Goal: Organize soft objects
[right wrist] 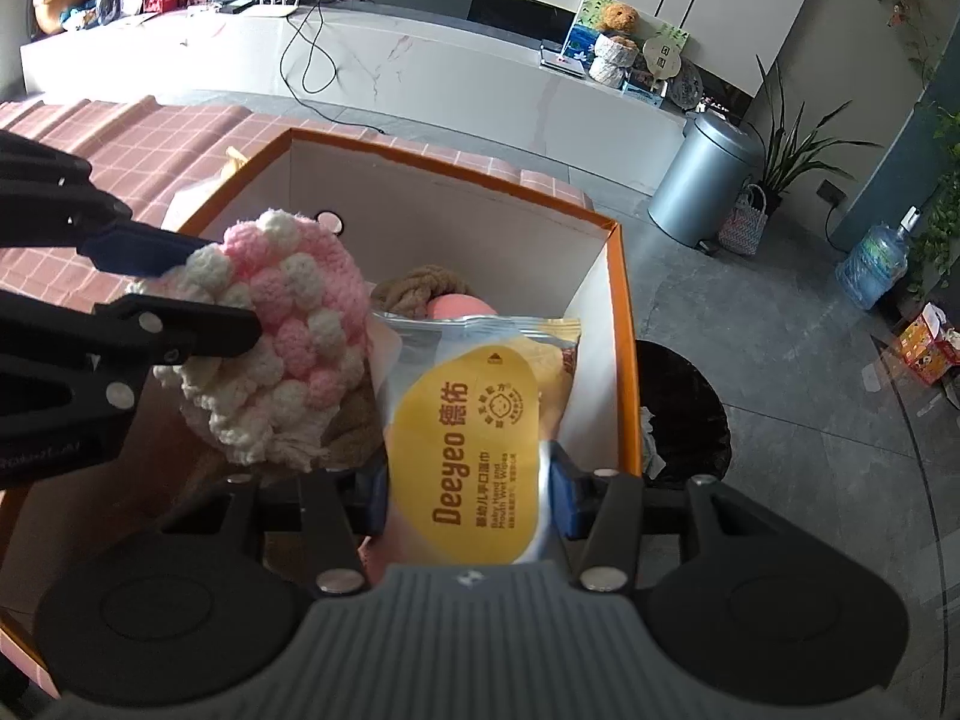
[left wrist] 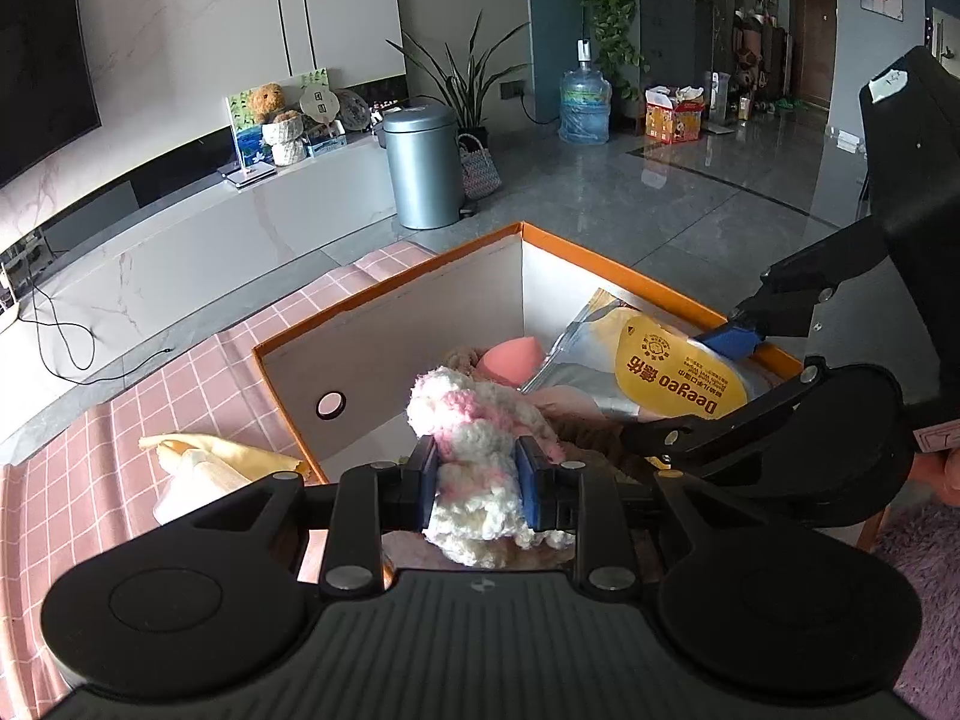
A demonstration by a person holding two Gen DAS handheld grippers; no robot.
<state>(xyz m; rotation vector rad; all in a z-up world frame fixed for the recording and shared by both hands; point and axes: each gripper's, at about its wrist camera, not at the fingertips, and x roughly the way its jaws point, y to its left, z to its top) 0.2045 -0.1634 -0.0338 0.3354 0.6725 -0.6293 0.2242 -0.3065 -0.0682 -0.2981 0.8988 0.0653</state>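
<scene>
The left gripper pinches the crocheted piece, soft and light, by its bunched middle. The right gripper clamps the wipes pack, slick and floppy, at its near end. Both hang over the box.

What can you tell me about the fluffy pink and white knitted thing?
The knitted thing is soft bobbly yarn, pink and cream, with a frilly cream edge. The left gripper pinches it between blue pads, bunched and hanging over the orange-edged box. It brushes the wipes packet beside it.
</scene>
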